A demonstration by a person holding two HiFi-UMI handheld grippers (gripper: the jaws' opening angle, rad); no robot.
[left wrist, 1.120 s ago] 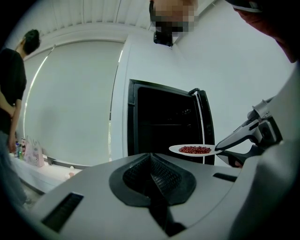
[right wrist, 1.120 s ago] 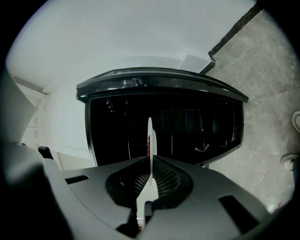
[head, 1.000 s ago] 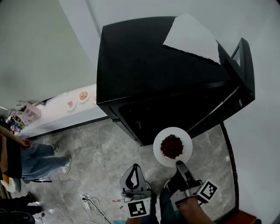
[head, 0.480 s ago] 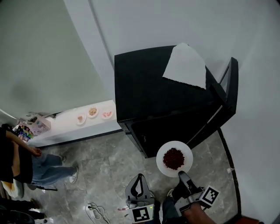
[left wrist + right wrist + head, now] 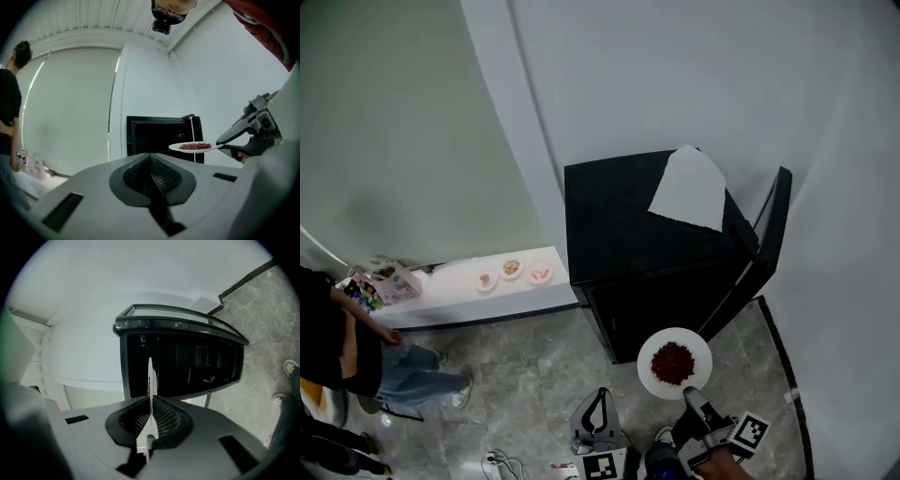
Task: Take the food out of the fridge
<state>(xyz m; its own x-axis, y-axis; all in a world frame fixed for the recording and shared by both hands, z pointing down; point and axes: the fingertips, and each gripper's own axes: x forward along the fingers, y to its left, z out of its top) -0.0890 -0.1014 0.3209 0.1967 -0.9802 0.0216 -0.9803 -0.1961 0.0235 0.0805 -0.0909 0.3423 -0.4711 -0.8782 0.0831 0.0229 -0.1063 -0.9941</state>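
A white plate (image 5: 674, 364) with a heap of dark red food hangs over the floor in front of the black fridge (image 5: 647, 244). The fridge door (image 5: 766, 234) stands open at the right. My right gripper (image 5: 690, 397) is shut on the plate's near rim. In the right gripper view the plate (image 5: 150, 380) shows edge-on, pinched in the right gripper (image 5: 150, 404). My left gripper (image 5: 597, 398) hangs to the left of the plate, shut and holding nothing. The left gripper view shows the left gripper (image 5: 151, 158), the plate (image 5: 194, 147) and the fridge (image 5: 157, 136) beyond.
A white sheet (image 5: 689, 187) lies on top of the fridge. A low white ledge (image 5: 459, 295) with three small dishes runs along the wall at the left. A person (image 5: 352, 352) stands at the far left. Cables (image 5: 502, 459) lie on the grey stone floor.
The view has drawn back from the fridge, which now looks smaller and farther off. The plate stays in my right gripper, farther from the open fridge. The left gripper stays shut.
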